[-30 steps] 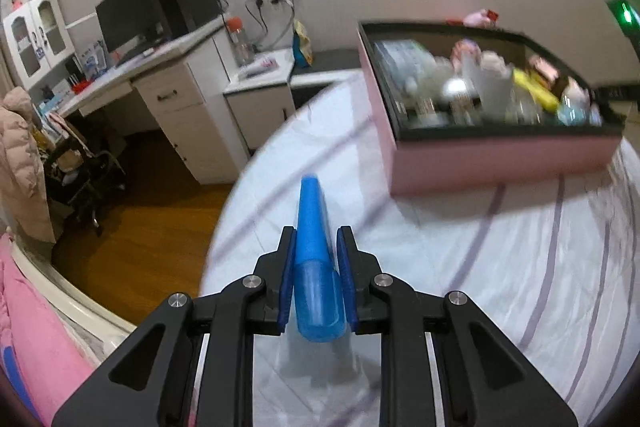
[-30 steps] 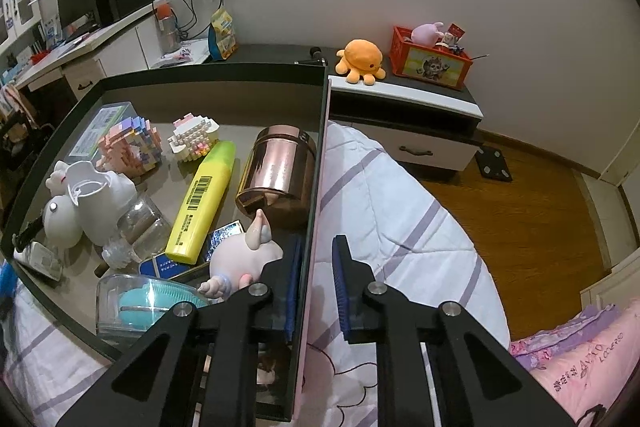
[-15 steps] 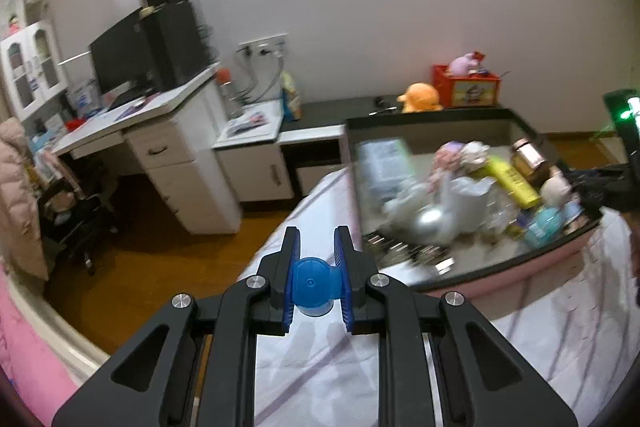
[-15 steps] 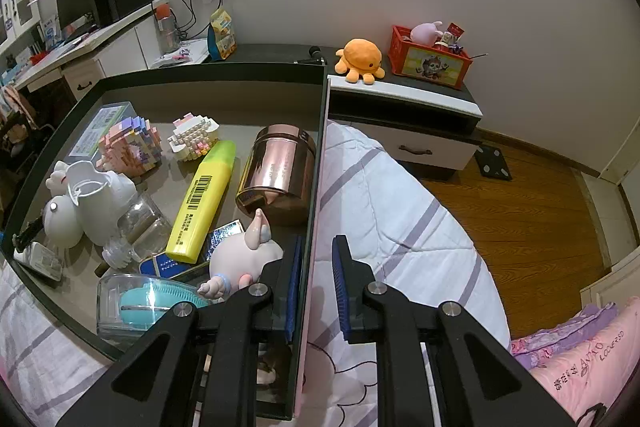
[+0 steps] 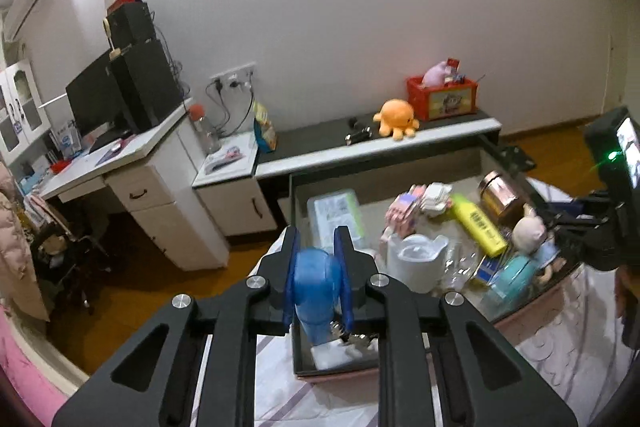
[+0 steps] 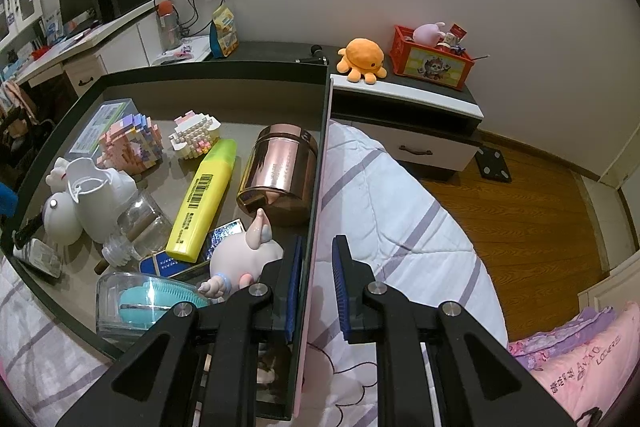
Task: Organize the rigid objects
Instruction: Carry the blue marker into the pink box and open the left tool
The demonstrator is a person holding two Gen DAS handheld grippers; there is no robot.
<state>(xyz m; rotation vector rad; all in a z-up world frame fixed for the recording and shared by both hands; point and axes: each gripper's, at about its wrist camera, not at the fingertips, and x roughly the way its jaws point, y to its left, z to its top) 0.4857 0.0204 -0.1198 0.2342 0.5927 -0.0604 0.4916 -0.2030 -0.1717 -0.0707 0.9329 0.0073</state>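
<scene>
Bedspread [image 6: 400,211] with purple stripes takes up most of the space, and the big pink tray [image 6: 208,77] with the dark rim sits on it, full of stuff: yellow highlighter [image 6: 204,195], rose-gold jar [image 6: 280,173], white jug [image 5: 416,259]. Right gripper [image 6: 316,287] is clamped on the tray's side wall. Left gripper [image 5: 318,277] is squeezing a blue plastic thing [image 5: 316,291], held in the air over the tray's near corner.
</scene>
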